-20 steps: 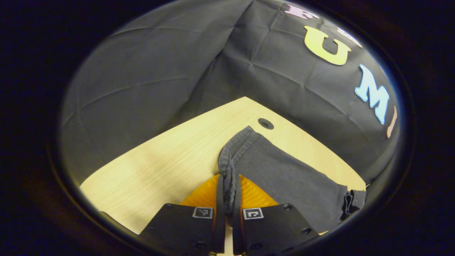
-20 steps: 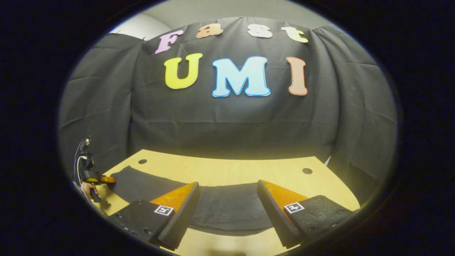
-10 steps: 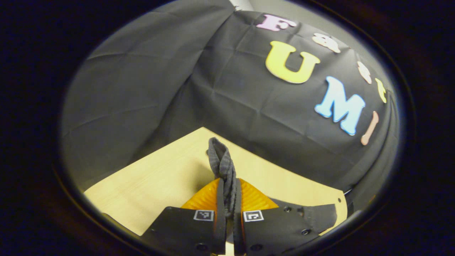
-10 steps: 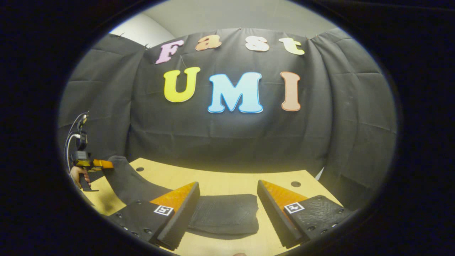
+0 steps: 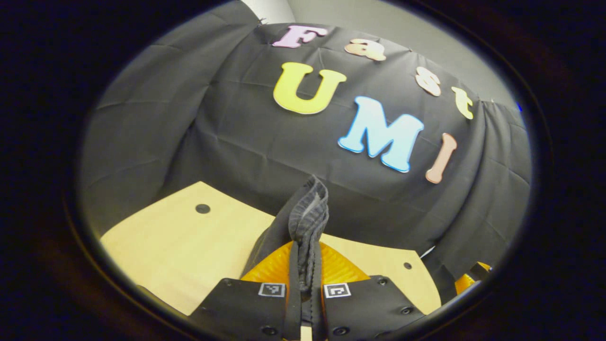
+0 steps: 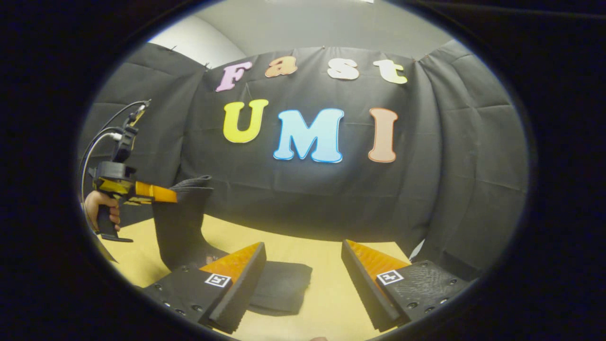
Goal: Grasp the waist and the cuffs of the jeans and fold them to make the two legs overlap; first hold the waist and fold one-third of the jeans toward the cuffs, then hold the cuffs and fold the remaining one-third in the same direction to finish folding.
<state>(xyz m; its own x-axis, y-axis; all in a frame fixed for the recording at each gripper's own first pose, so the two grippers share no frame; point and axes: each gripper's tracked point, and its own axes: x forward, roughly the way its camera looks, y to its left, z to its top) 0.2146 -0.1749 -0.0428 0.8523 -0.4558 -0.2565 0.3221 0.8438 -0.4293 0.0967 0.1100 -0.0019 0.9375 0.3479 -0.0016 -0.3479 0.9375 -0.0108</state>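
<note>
The table [image 6: 326, 303] carries the jeans [image 6: 279, 289], already folded into a thick stack near its front, while their cuff [image 5: 308, 213] end is lifted well above the wood. The left gripper [image 5: 305, 265] is clamped on that cuff, cloth bunched between its fingers. The right gripper [image 6: 303, 284] hovers wide apart, holding nothing.

Likely trouble: only one gripper carries the leg, so it could drag the stack sideways or land crooked, since nothing pins the folded part. The doubled hem might also slip from the pinch.

The right gripper view shows the hanging leg, the stack and the hand [image 6: 97, 208] on the left gripper; the left gripper view shows the pinch close up.
</note>
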